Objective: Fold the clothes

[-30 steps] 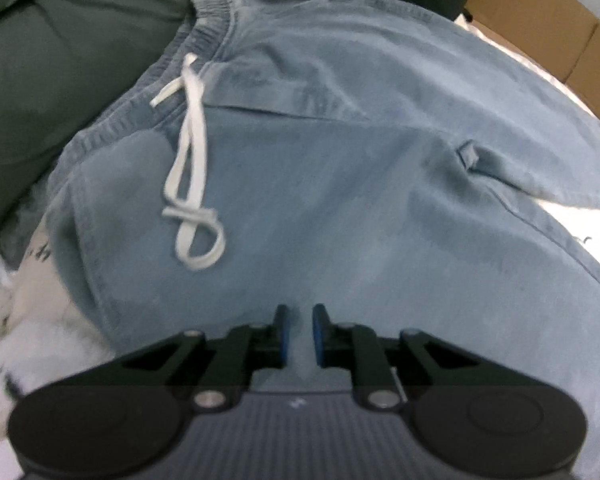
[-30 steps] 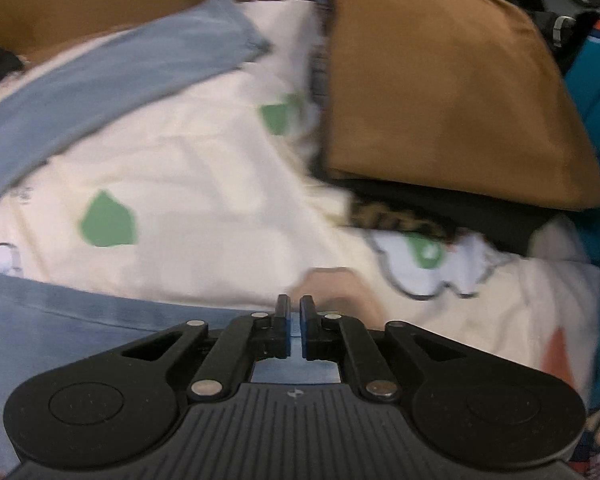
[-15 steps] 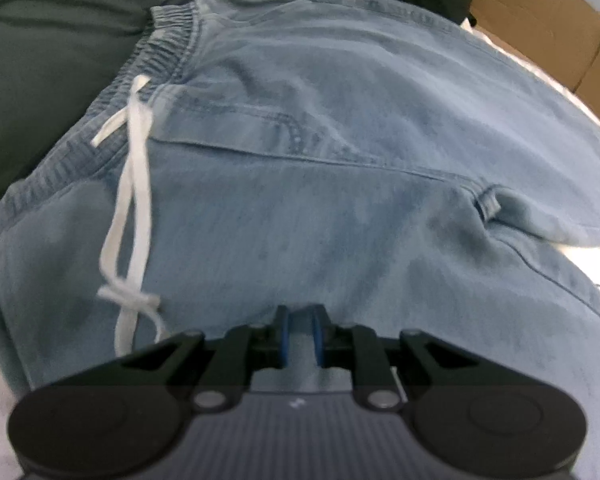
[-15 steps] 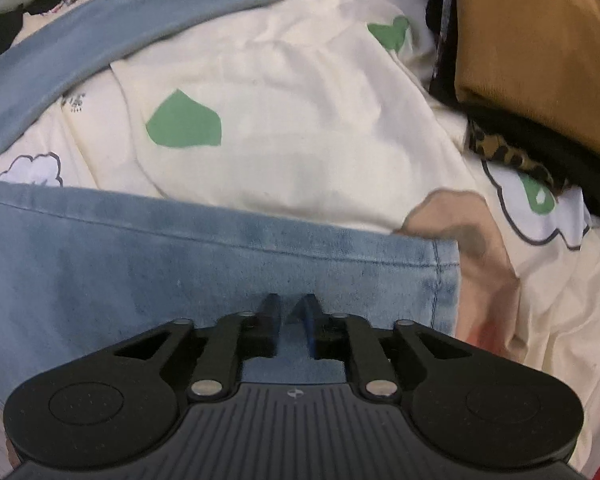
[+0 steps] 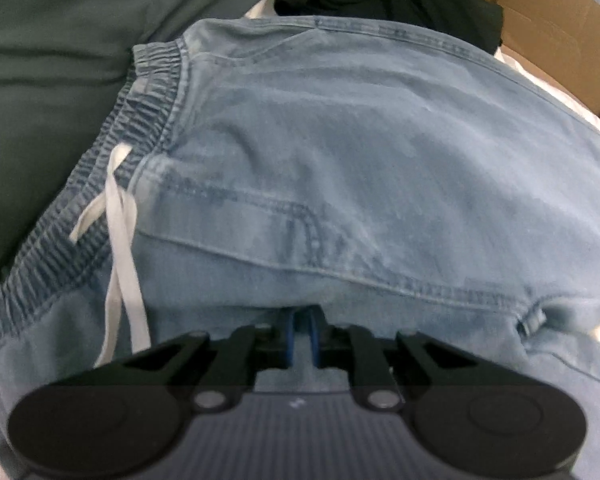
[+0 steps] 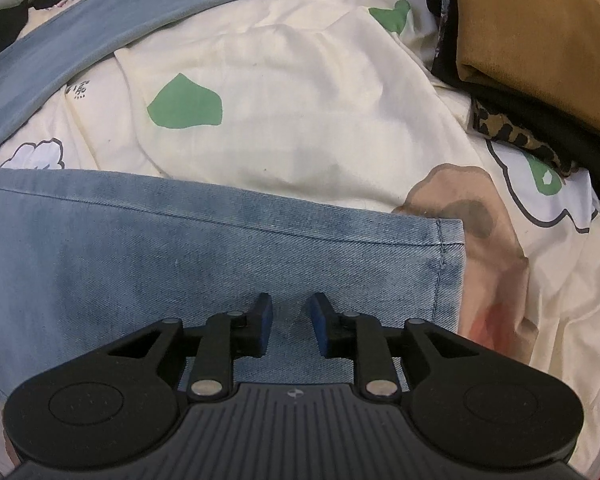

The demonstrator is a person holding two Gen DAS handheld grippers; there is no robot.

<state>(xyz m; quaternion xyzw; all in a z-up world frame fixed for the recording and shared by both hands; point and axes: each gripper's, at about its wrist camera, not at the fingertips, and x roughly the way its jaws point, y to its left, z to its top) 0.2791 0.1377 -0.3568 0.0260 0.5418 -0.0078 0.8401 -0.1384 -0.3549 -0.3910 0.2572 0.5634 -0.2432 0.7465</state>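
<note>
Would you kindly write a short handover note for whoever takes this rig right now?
Left gripper: jaws have just been closing, now shut on the jeans near the fly, beside the drawstring.
Right gripper: jaws have just been opening; they hang open over a leg hem, holding nothing.
The jeans lie spread on the printed sheet.
Done: no fold visible.
Left: grip the hem, fold.

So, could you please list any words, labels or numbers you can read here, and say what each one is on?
None can be read.
Small dark printed marks on the cream bedsheet: too small to read.
Small white mark on the right hand-held gripper body: a symbol, not text.
</note>
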